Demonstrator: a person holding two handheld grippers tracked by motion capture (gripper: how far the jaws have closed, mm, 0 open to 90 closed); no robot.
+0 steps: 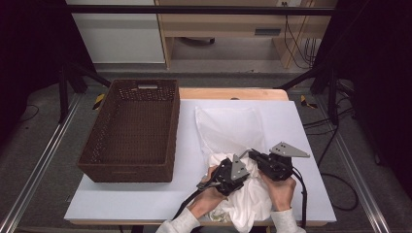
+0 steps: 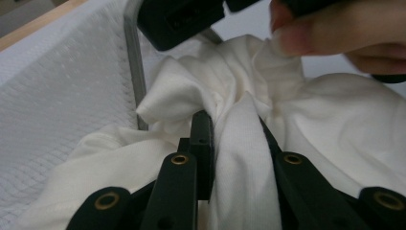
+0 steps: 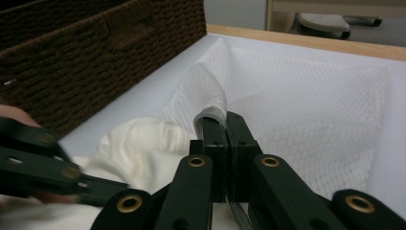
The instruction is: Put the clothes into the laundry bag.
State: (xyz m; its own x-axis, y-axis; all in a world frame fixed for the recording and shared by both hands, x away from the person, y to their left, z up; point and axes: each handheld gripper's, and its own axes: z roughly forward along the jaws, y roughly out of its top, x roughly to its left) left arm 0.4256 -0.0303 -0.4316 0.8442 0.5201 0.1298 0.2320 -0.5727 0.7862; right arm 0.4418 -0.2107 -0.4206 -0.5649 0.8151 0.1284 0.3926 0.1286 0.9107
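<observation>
A white mesh laundry bag [image 1: 228, 126] lies flat on the table, its mouth toward the person. A crumpled cream-white garment [image 1: 248, 199] sits at the table's front edge, partly over that mouth. My left gripper [image 1: 247, 170] is shut on a bunched fold of the garment [image 2: 335, 124]; in the left gripper view the cloth is pinched between the jaws [image 2: 234, 139]. My right gripper [image 1: 253, 154] is shut on the bag's hemmed edge, with a strip of mesh [image 3: 306, 96] pinched between the closed jaws [image 3: 225, 124] and lifted a little. The garment [image 3: 143, 143] lies just to their left.
A dark brown wicker basket [image 1: 133, 128] stands on the table's left half, its wall [image 3: 95, 57] close to the bag. The white table top [image 1: 291, 121] is bare to the right of the bag. Fingers of the person's right hand [image 2: 325, 28] touch the garment.
</observation>
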